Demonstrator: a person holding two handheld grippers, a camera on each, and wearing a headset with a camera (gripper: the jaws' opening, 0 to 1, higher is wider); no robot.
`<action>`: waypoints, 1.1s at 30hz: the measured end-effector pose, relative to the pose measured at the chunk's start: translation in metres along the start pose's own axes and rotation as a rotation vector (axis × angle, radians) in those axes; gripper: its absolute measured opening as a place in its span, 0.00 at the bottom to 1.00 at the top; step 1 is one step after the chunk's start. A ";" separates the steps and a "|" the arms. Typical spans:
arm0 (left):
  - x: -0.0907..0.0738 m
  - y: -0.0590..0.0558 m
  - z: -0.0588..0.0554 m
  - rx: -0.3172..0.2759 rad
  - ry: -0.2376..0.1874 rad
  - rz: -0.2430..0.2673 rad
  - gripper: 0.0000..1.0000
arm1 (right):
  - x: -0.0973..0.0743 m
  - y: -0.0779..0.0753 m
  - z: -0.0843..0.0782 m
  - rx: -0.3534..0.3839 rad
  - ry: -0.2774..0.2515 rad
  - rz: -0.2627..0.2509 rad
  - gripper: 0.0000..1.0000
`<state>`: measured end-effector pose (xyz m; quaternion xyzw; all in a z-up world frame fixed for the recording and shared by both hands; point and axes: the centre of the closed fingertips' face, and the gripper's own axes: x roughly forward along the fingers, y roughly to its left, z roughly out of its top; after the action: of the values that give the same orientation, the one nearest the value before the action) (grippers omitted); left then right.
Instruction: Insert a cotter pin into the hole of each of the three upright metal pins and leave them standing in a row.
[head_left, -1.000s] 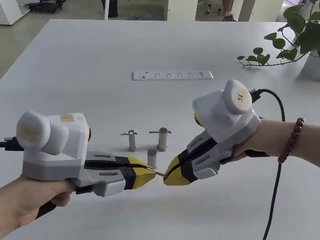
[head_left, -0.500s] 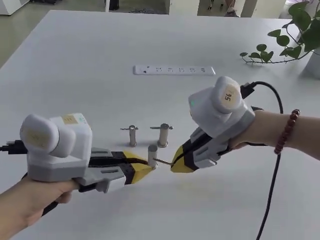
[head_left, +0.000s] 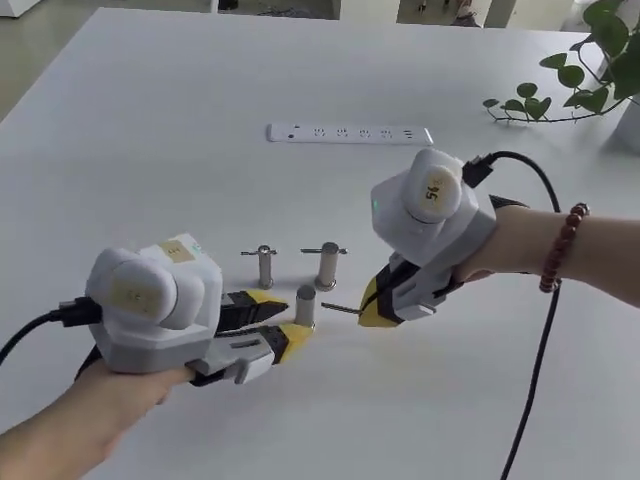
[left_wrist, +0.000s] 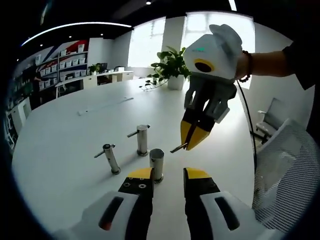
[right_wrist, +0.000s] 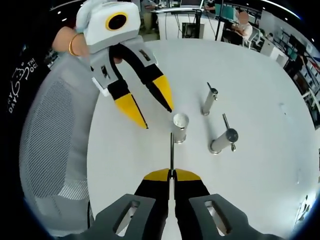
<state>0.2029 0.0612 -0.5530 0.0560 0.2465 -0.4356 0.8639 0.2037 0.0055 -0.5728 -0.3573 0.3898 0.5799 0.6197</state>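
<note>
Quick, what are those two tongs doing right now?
Left tongs: open, beside the bare metal pin.
Right tongs: closed on a cotter pin.

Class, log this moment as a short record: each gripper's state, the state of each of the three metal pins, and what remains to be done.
left gripper: open, tips close to the near pin
right gripper: shut on a cotter pin, aimed at the near pin
near pin: upright, nothing inserted
back-left pin: upright, cotter pin through it
back-right pin: upright, cotter pin through it
remaining: one insertion
</note>
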 end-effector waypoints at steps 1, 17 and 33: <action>0.002 0.001 -0.001 -0.001 0.003 0.013 0.22 | 0.000 -0.002 -0.001 -0.002 0.008 -0.003 0.00; 0.020 0.015 -0.003 -0.026 -0.007 0.115 0.17 | 0.002 -0.014 0.001 -0.072 0.038 0.003 0.00; 0.026 0.020 -0.006 0.024 0.005 0.124 0.12 | 0.005 -0.016 0.008 -0.122 0.040 0.020 0.00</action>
<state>0.2286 0.0565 -0.5730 0.0823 0.2394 -0.3842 0.8879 0.2202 0.0137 -0.5740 -0.4022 0.3696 0.6017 0.5828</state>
